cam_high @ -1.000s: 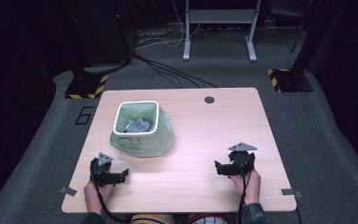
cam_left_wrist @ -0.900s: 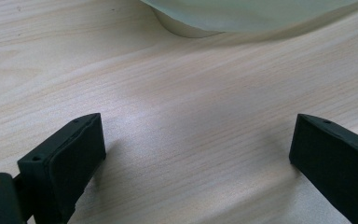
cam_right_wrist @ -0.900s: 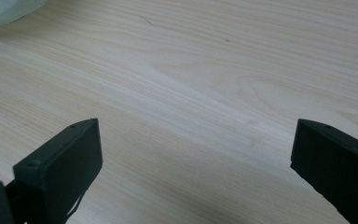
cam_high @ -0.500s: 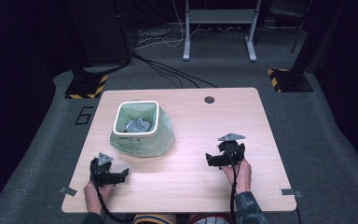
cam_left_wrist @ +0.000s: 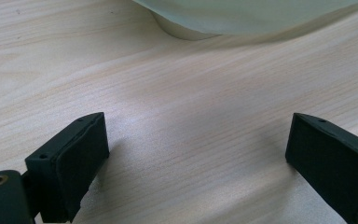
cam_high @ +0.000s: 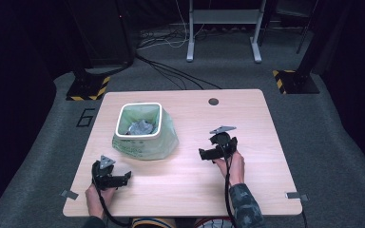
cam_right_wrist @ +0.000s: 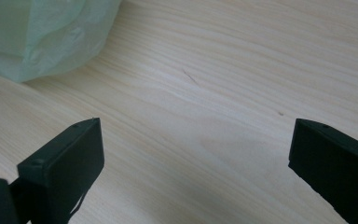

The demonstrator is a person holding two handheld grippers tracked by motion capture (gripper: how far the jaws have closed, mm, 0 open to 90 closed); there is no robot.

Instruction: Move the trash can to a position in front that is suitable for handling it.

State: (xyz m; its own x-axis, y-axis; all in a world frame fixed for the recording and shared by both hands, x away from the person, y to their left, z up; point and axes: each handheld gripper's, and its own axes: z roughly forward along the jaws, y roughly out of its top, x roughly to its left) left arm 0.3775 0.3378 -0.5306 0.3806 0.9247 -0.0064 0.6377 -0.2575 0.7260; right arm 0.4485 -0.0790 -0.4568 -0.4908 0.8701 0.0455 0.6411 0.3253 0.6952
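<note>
A small white bin (cam_high: 139,122) lined with a pale green plastic bag (cam_high: 164,140) stands on the wooden table (cam_high: 247,114), left of centre, with crumpled grey waste inside. My left gripper (cam_high: 126,177) rests near the front left edge, below the bin, jaws wide open over bare wood. My right gripper (cam_high: 203,153) is lifted over the table's middle right, pointing left toward the bag, jaws open and empty. The bag's edge (cam_right_wrist: 42,37) fills the upper left of the right gripper view. The bin's base and bag (cam_left_wrist: 242,18) lie at the top of the left gripper view.
A round cable hole (cam_high: 213,101) sits near the table's far edge. Beyond the table are cables on grey carpet, a metal stand (cam_high: 222,28) and yellow-black striped bases (cam_high: 88,88).
My right gripper has moved forward and left across the table, toward the bagged bin. The left gripper has stayed in place.
</note>
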